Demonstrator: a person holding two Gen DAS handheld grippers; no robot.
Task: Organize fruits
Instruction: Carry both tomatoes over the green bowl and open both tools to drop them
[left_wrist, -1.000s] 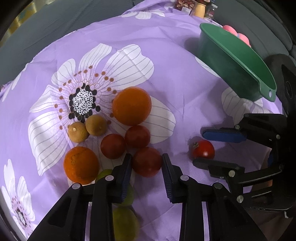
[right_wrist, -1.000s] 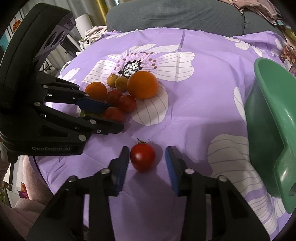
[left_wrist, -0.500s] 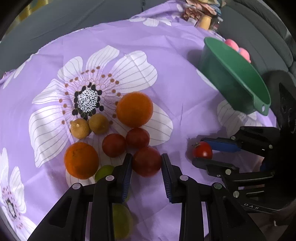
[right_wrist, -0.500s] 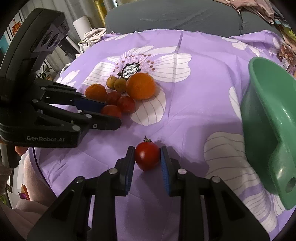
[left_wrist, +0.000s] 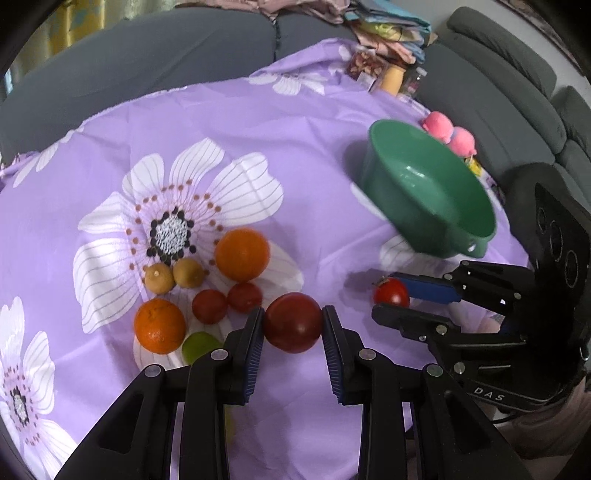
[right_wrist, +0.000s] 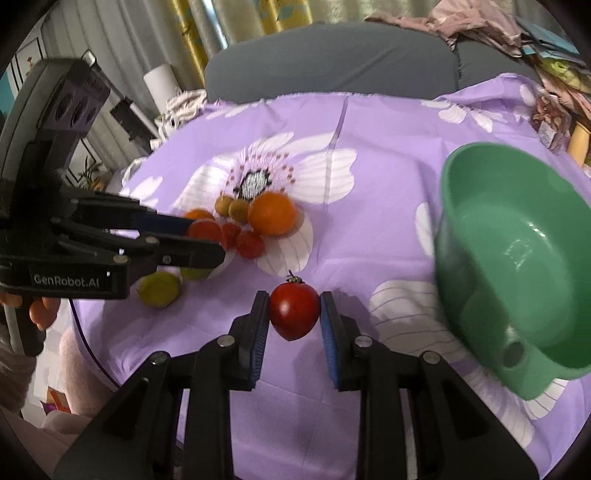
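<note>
With both fruits already pinched, the relation that mattered was tomato to bowl. The right gripper (right_wrist: 294, 312) was clamped on a small stemmed tomato (right_wrist: 293, 312), pads on both sides, fruit looking clear of the cloth. The green bowl (right_wrist: 491, 206) lay to its right and a bit farther out, mouth tipped toward the camera, empty as far as could be seen. The right hand was the nearer one, judging by both views.

The left gripper (left_wrist: 292, 323) was clamped on a darker, bigger tomato (left_wrist: 292, 322), also apparently lifted. From there the bowl (left_wrist: 454, 173) sat up and right, well apart, with the right gripper (left_wrist: 391, 301) in between. Likely the right should drop first; collision risk if both went together.

Left behind on the cloth: two oranges (left_wrist: 242, 254), two small red tomatoes (left_wrist: 209, 305), two brownish round fruits (left_wrist: 188, 272), a green fruit (left_wrist: 197, 345) by the left finger.

The surface was a purple floral cloth (left_wrist: 314, 147), slightly creased, soft. Grey sofa (left_wrist: 166, 55) behind, clutter at the far edge, pink toy (left_wrist: 448, 133) past the bowl.
</note>
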